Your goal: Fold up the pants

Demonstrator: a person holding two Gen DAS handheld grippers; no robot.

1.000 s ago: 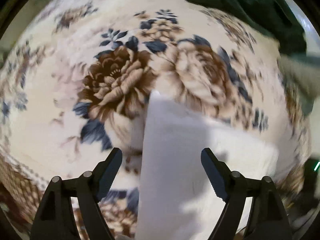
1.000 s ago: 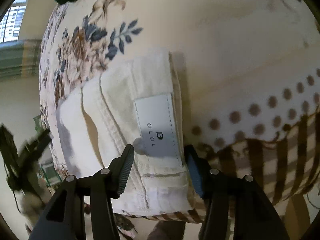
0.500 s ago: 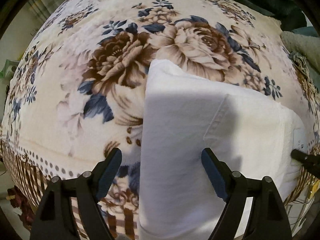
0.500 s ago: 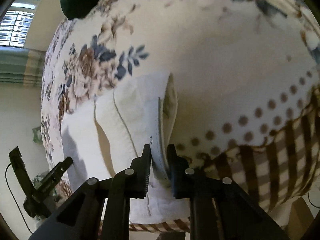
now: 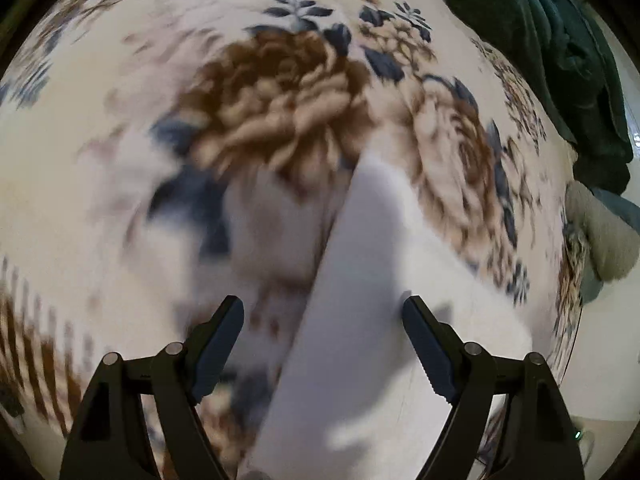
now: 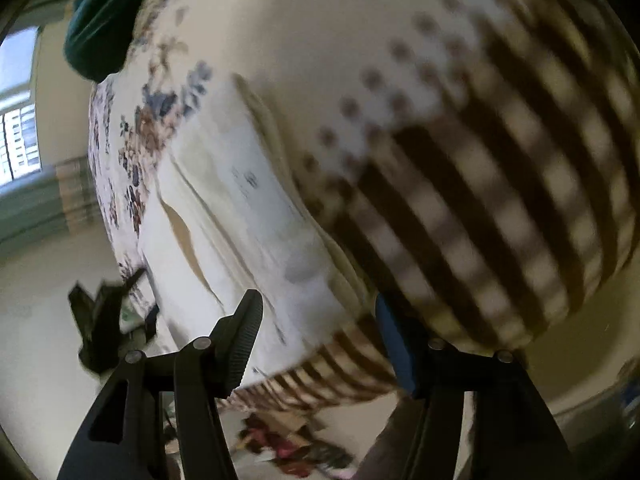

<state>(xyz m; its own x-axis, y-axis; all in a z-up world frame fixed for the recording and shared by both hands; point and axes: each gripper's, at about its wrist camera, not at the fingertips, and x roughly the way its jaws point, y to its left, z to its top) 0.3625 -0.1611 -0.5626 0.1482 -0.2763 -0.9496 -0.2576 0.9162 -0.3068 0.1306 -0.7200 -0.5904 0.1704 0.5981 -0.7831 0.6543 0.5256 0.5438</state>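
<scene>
The white pants (image 5: 372, 344) are seen lying folded on a floral blanket (image 5: 280, 104), in a compact bundle close to the blanket's checked border (image 6: 500, 208). In the left wrist view, which is blurred, the left gripper (image 5: 323, 322) is held over the pants' left edge with its fingers (image 5: 218, 344) spread wide apart; nothing is clamped between them, and whether the tips touch the cloth cannot be told. The bundle is shown running from the bottom of that view up toward a large brown flower, with a shadow cast across its near part. A dark green cloth (image 5: 552, 60) is heaped at the far right corner of the blanket, and a grey-green cloth (image 5: 604, 240) is seen just below it at the blanket's right edge. In the right wrist view, also blurred, the right gripper (image 6: 318, 332) is seen with its fingers (image 6: 240, 340) wide apart and nothing gripped; the near end of the pants (image 6: 240, 240) lies between and beyond them, at the edge of the blanket where brown dots give way to brown checks. A pale label with dark print can be made out on the top layer, though it cannot be read. The left gripper (image 6: 104, 312) is visible at the left of that view, beside the far side of the bundle. A window (image 6: 18, 120) is seen at the far left.
</scene>
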